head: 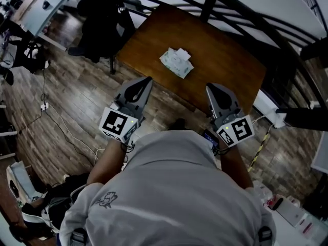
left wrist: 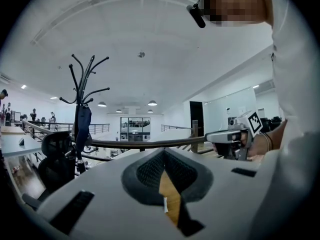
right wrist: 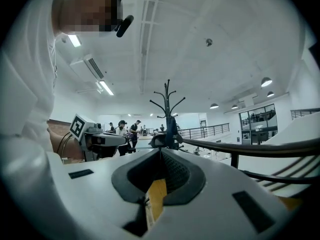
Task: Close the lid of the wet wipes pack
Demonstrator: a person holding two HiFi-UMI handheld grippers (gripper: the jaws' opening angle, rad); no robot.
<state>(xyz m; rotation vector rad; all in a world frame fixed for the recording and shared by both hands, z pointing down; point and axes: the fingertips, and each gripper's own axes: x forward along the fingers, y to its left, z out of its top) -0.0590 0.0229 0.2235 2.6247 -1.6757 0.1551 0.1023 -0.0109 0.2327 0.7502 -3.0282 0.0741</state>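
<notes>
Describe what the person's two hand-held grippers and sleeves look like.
The left hand-held gripper and right hand-held gripper match. Both have pale grey shells tapering to a point, with dark ribbed pads around a teardrop opening. Each carries a cube with black-and-white square markers at the back. The person wears a light, short-sleeved shirt.

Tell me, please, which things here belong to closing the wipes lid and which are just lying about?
For the job:
wet wipes pack
left hand-held gripper
right hand-held gripper

Lying about:
coat stand
office chair
power strip
</notes>
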